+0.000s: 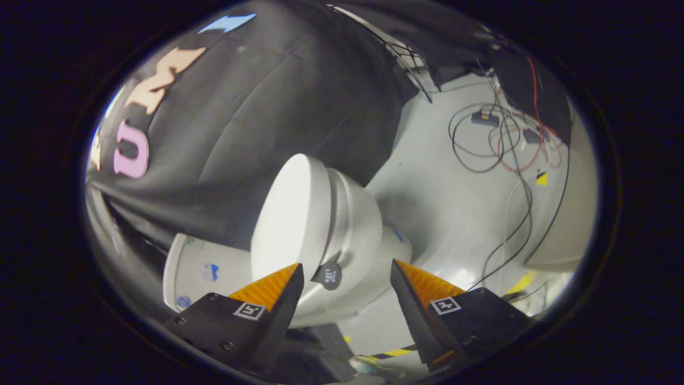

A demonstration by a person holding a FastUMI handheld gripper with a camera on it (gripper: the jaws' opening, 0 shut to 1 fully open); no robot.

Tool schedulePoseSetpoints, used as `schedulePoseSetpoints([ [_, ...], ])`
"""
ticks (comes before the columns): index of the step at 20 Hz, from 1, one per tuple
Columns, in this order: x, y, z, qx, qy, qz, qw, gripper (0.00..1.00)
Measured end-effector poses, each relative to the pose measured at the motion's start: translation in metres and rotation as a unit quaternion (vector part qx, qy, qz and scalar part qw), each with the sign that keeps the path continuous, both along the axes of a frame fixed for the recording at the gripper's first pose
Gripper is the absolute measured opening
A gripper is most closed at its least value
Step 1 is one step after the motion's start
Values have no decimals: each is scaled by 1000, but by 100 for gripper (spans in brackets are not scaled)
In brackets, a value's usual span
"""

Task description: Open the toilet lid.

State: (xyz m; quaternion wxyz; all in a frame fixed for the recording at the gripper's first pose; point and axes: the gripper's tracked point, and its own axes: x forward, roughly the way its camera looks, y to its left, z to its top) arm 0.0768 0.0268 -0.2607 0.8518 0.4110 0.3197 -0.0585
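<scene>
- Toilet lid [291,219]: white, smooth, glossy oval, closed flat on the seat; the view is tilted, so it looks canted. It lies just ahead of the fingers, nearer the left one.
- Toilet [358,224]: white bowl and pedestal under the lid, standing on the pale floor [454,214] against the black cloth wall. A tank [208,267] with small stickers sits behind it.
- Tab [327,275]: small dark round piece at the lid's front rim, between the fingertips and just beyond them.
- Handling, as a judgement: the lid looks like rigid plastic, light, hinged at the tank end, and slippery on its broad face. The front rim by the tab seems the best hold; lifting there gives most leverage.
- Hand-held gripper [347,272]: fingers spread wide, pinching nothing, clear of the lid.
- Cables [502,144]: loose black and red wires on the floor, well apart from the toilet.
- Floor tape [398,352]: yellow-and-black strip below the fingers.
</scene>
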Motion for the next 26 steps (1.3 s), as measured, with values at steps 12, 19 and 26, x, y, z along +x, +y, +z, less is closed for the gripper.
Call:
schedulePoseSetpoints([
  [12, 33, 21, -35, 44, 18, -6, 999, 40],
  [19, 41, 32, -31, 40, 12, 4, 999, 1],
  [26, 38, 48, 4, 7, -12, 23, 1000, 1],
])
